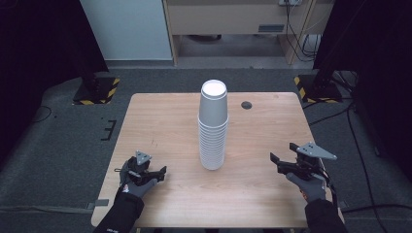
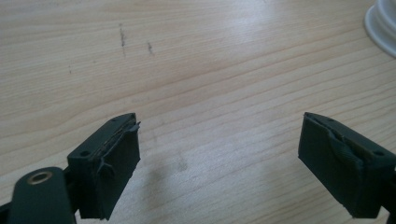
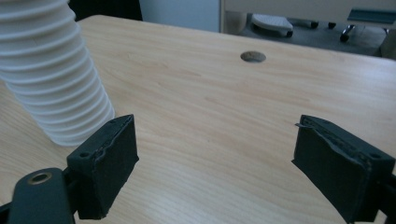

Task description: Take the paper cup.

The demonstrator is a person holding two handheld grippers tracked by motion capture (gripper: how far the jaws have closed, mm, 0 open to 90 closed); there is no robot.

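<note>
A tall stack of white paper cups (image 1: 213, 125) stands upside down at the middle of the wooden table (image 1: 165, 121). My left gripper (image 1: 163, 172) rests low near the front left, open and empty, pointing toward the stack. In the left gripper view its jaws are wide apart over bare wood, and the stack's base (image 2: 383, 25) shows at the top right. My right gripper (image 1: 273, 161) is held at the front right, open with nothing in it. In the right gripper view the stack (image 3: 51, 70) rises just beyond the left jaw.
A round cable hole (image 1: 247, 105) sits in the table at the back right, also the cable hole (image 3: 253, 56) in the right gripper view. Stands with yellow-black bases (image 1: 97, 90) flank the table's far corners. Cabinets and cables lie beyond.
</note>
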